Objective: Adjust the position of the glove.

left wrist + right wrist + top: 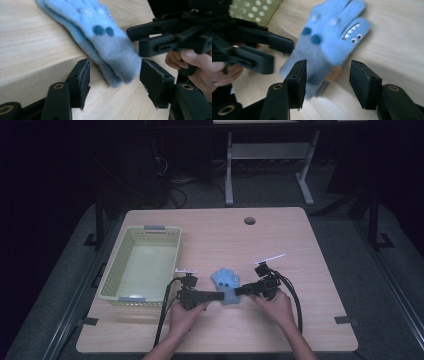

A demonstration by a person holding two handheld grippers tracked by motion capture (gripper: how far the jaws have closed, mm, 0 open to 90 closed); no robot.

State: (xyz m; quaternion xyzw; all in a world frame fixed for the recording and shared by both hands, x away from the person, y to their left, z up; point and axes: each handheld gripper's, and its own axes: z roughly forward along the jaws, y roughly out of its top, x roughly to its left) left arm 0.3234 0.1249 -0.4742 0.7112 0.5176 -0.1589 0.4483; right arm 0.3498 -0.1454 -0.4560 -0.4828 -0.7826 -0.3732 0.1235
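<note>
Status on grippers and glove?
Left gripper and right gripper open, straddling cuff of blue glove. Glove flat on table. Nothing blocking.

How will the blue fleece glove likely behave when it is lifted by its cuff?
The blue fleece glove lies limp and flat on the table, so it will probably droop. Its fuzzy surface should give the left gripper's pads grip. It looks light and unlikely to roll.
</note>
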